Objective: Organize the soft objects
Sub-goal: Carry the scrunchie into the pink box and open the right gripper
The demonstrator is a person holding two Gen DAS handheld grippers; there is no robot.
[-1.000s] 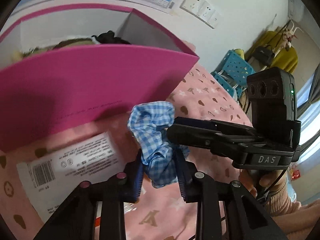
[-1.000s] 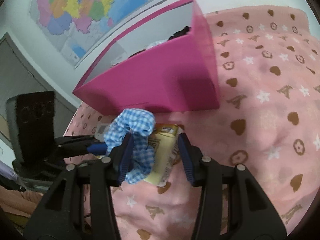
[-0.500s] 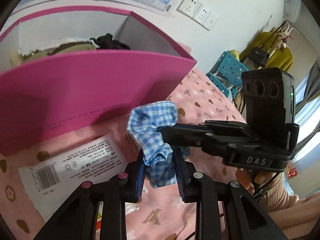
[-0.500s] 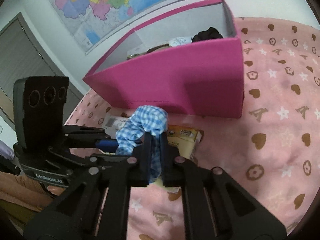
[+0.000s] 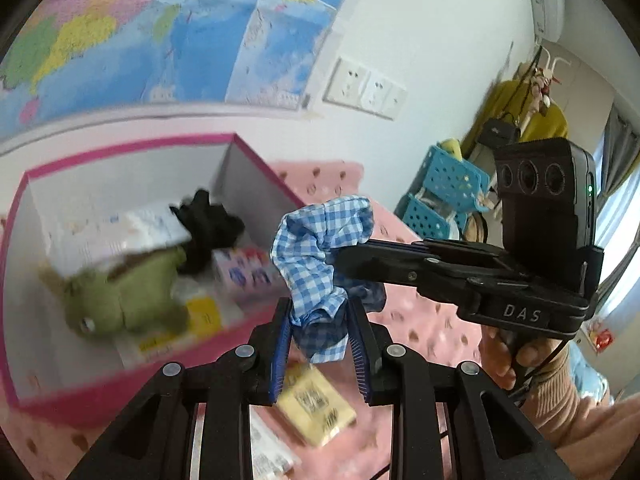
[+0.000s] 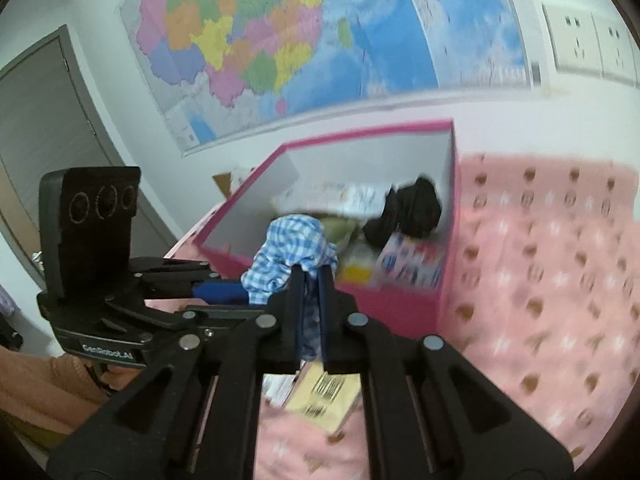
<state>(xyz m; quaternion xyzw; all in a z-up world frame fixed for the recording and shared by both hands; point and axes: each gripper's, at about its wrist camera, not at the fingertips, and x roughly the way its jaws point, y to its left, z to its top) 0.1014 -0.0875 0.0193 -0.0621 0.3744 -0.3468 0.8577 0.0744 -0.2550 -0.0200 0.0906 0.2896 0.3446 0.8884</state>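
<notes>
A blue-and-white checked scrunchie (image 5: 320, 252) hangs in the air in front of the pink box (image 5: 80, 400). My left gripper (image 5: 318, 320) is shut on its lower part. My right gripper (image 6: 311, 272) is shut on another part of the scrunchie (image 6: 288, 252); in the left wrist view the right gripper (image 5: 336, 258) comes in from the right. The pink box (image 6: 450, 264) is open on top and holds a green plush toy (image 5: 120, 300), a black cloth (image 5: 208, 228), and several packets. Both views are blurred.
A yellow packet (image 5: 316, 404) and a white labelled packet (image 5: 268, 456) lie on the pink patterned bedspread (image 6: 540, 300) below the grippers. A map (image 6: 280, 40) hangs on the wall behind the box. Blue baskets (image 5: 448, 196) stand at the right. A person's hand (image 5: 516, 360) holds the right gripper.
Both grippers have risen with the scrunchie, so the box's inside now shows. The right gripper's jaws went from wide apart to shut on the scrunchie.
</notes>
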